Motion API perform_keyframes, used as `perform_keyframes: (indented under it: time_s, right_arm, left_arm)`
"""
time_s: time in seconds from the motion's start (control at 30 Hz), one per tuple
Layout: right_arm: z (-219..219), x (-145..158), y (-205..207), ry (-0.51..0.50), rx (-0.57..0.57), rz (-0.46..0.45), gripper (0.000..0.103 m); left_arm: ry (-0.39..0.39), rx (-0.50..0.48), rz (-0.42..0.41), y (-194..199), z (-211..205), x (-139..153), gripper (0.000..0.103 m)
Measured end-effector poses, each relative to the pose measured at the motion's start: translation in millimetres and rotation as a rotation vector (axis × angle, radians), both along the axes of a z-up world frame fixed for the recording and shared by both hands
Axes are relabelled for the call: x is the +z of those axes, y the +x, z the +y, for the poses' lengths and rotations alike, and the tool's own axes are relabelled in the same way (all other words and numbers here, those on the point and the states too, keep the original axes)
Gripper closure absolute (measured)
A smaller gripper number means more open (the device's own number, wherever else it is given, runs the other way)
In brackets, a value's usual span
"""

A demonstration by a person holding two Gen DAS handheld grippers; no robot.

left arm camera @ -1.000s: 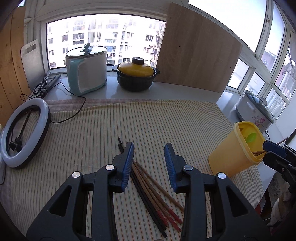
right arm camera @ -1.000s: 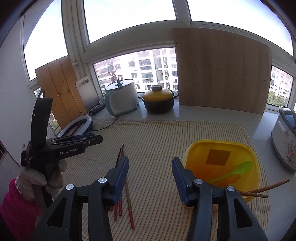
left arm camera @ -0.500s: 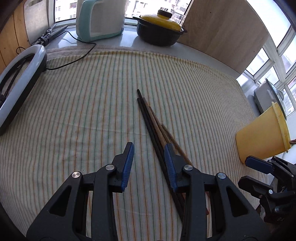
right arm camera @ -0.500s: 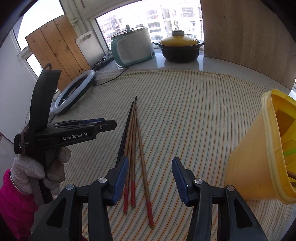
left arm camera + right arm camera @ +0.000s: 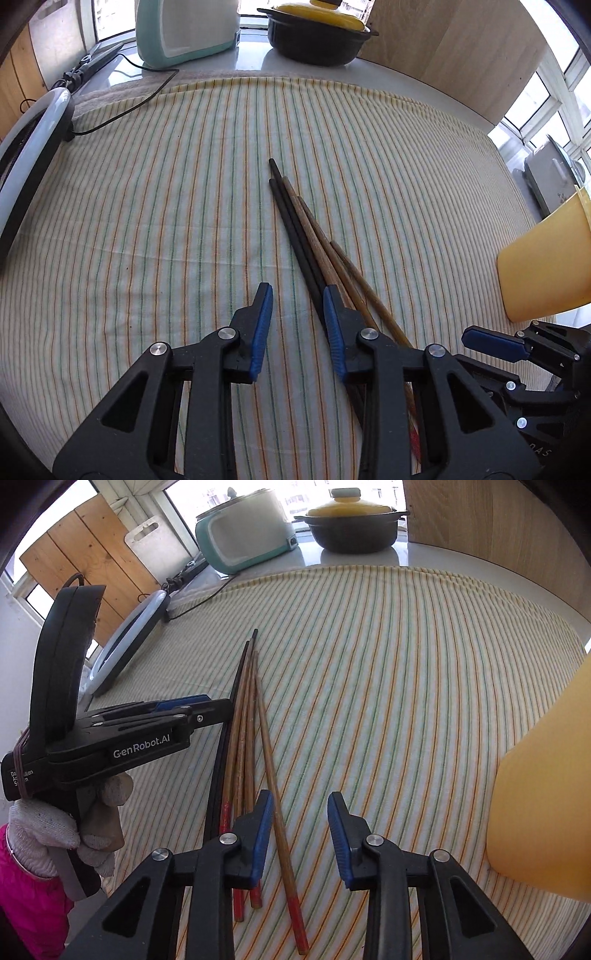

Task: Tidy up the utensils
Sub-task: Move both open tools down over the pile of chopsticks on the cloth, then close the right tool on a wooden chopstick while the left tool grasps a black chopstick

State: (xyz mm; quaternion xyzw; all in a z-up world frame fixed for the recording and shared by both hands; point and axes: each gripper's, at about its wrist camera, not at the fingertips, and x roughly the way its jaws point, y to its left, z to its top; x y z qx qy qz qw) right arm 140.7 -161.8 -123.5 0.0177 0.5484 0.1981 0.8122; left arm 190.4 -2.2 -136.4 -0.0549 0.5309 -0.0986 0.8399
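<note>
Several chopsticks [image 5: 314, 243], black and brown with red ends, lie bunched on the striped cloth [image 5: 147, 221]. My left gripper [image 5: 297, 295] hangs low over them, jaws closing with only cloth between; its right finger covers the black pair. In the right wrist view my right gripper [image 5: 300, 801] is over the red ends of the chopsticks [image 5: 251, 716], jaws closing. One brown stick lies between the jaws beside the left pad, and no pad presses it. A gloved hand holds the left gripper [image 5: 218, 707] at the left. The yellow cup [image 5: 546, 266] [image 5: 543, 794] stands at the right.
A ring light [image 5: 29, 147] and its cable lie at the cloth's left edge. At the back stand a teal cooker [image 5: 184, 29], a black pot with a yellow lid [image 5: 317, 37] and a leaning wooden board [image 5: 461, 48]. A white appliance [image 5: 550, 173] sits beyond the cup.
Both grippers have come down and tipped toward the chopsticks, which now fill the lower middle of each view. The right jaws have narrowed clearly, the left ones slightly.
</note>
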Motion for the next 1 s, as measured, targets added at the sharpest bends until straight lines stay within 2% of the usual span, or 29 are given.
perform_keyframes:
  time_s: [0.1,0.23,0.5,1.0]
  right_arm:
    - [0,-2,2,0.004,0.0,0.009,0.073]
    - [2,-3,3,0.003,0.009,0.011,0.074]
    - [7,-1,9,-0.014,0.012,0.011,0.078]
    - [20,-9,27,-0.016,0.019,0.051,0.082]
  left_arm:
    - [0.01,-0.004,-0.002,1,-1,1,0.082]
    - [0.022,-0.005,-0.007,5,-4,1,0.084]
    - [0.05,-0.03,-0.018,10,-13,2,0.093]
    - [0.031,-0.01,-0.005,20,-7,2,0.094]
